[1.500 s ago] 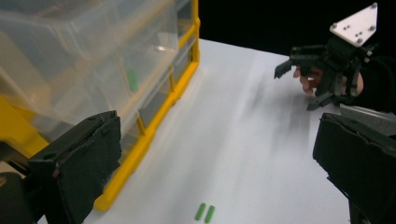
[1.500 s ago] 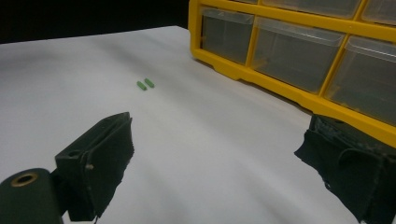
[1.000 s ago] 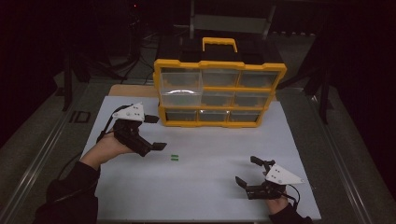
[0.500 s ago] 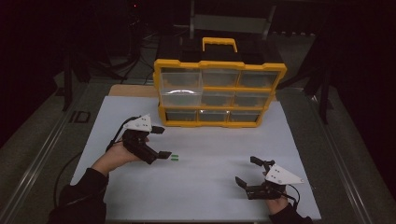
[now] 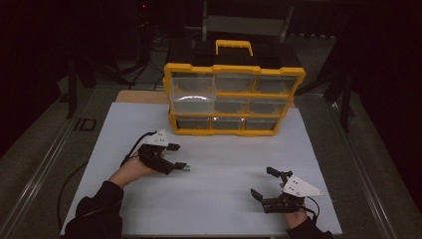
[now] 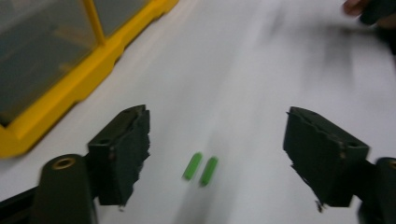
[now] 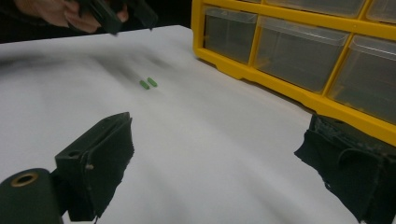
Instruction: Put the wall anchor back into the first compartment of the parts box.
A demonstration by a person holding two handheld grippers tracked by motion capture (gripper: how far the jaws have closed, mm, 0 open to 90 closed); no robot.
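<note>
Green pair of small plastic cylinders [image 6: 201, 169] lay side by side on white table sheet [image 5: 224, 164], between spread jaws of left gripper [image 6: 217, 156], untouched. Left gripper hovered just in front of yellow plastic drawer organizer [image 5: 234, 99] with clear drawers. Right gripper [image 5: 271, 185] rested near front right of sheet, jaws wide apart, empty, well apart from cylinders.

We see a white rectangular sheet [image 5: 209, 194] covering a grey metal-edged table [image 5: 45, 164], with dark, dim surroundings and black stands [image 5: 74, 84] behind it.
</note>
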